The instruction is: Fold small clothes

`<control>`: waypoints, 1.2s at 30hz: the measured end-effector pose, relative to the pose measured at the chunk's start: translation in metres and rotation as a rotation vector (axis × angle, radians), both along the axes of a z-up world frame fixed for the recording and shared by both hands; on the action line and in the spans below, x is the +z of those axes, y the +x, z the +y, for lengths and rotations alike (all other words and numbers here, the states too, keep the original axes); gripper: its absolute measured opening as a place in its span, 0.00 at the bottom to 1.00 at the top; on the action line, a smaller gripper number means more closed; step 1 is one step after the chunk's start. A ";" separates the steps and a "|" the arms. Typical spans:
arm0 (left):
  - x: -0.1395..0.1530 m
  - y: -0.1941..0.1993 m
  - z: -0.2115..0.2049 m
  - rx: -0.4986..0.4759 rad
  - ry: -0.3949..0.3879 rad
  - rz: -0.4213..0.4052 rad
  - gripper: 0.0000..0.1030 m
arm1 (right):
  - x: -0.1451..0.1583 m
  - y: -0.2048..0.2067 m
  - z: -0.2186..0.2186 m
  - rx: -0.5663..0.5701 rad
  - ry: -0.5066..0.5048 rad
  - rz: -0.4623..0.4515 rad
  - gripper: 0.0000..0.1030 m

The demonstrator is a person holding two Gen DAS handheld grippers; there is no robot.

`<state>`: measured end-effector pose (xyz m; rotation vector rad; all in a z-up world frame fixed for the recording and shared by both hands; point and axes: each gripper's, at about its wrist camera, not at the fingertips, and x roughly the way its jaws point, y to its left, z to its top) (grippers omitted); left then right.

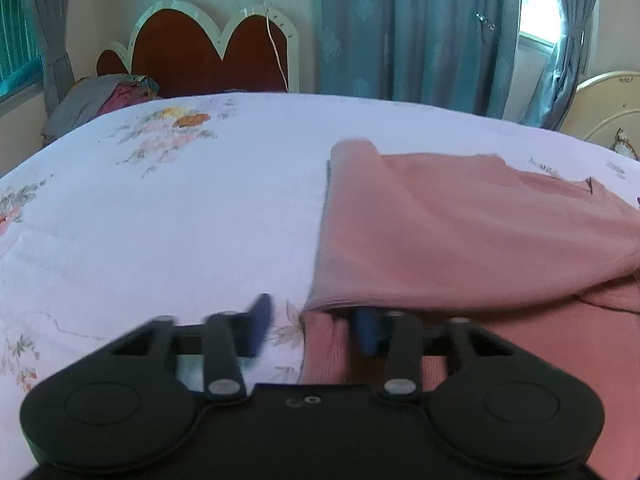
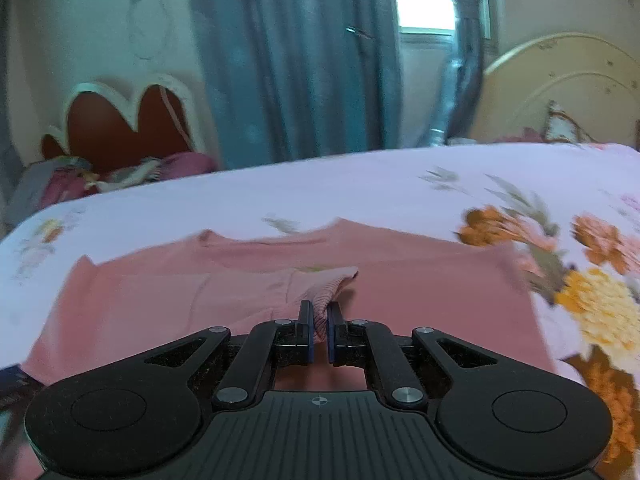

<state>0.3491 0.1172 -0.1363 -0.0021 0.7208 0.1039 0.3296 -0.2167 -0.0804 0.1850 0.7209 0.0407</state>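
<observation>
A pink garment [image 1: 460,232] lies on the floral bedsheet [image 1: 180,220], its upper layer lifted and folded over toward the right. My left gripper [image 1: 314,326] is at the garment's near left corner. One blue pad rests over the sheet and the other sits under the raised fold, with the ribbed hem [image 1: 324,344] between them; the pads stand apart and blurred. In the right wrist view the pink garment [image 2: 420,308] is spread flat, and my right gripper [image 2: 319,320] is shut on a ribbed cuff [image 2: 324,284] held just above it.
A red-brown scalloped headboard [image 1: 192,52] and a pile of clothes [image 1: 104,100] are at the bed's far left. Blue curtains [image 1: 400,28] hang behind. A cream round headboard [image 2: 560,88] stands at the far right. Bare sheet stretches left of the garment.
</observation>
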 end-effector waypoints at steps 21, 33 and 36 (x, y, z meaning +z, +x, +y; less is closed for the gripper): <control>0.043 -0.007 0.006 -0.038 -0.015 -0.007 0.60 | -0.021 0.002 -0.069 -0.083 0.115 0.108 0.37; 0.030 0.077 -0.018 -0.042 -0.045 0.009 0.54 | -0.044 0.060 -0.047 -0.036 0.185 0.163 0.37; 0.027 0.095 -0.012 -0.013 -0.056 0.017 0.53 | -0.045 0.062 -0.044 -0.033 0.188 0.165 0.37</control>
